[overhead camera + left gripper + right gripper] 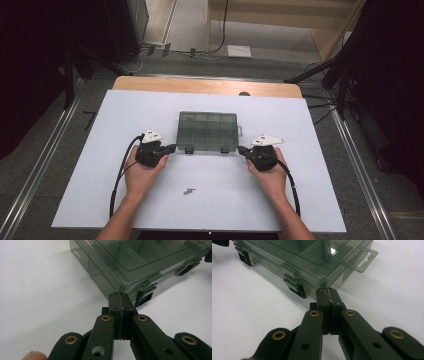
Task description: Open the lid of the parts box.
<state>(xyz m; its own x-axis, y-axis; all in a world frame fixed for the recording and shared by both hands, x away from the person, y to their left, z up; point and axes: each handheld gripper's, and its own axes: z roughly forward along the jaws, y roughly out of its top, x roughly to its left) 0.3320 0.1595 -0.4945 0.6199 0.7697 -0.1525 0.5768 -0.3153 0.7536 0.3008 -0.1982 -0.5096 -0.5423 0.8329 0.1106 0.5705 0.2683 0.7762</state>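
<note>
With jaws pressed together and empty, the left gripper (pixel 120 296) and right gripper (pixel 327 291) sit just short of the closed compartment box (pixel 208 131), apparently about to unlatch it, so each tip must next reach its front clasp (pixel 145 295).

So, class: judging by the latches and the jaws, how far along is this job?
Nothing looks done yet: the compartment box is closed, both front latches down. In hand: left gripper and right gripper, jaws shut, poised at its front corners. Left: unlatching, and the small screws.
</note>
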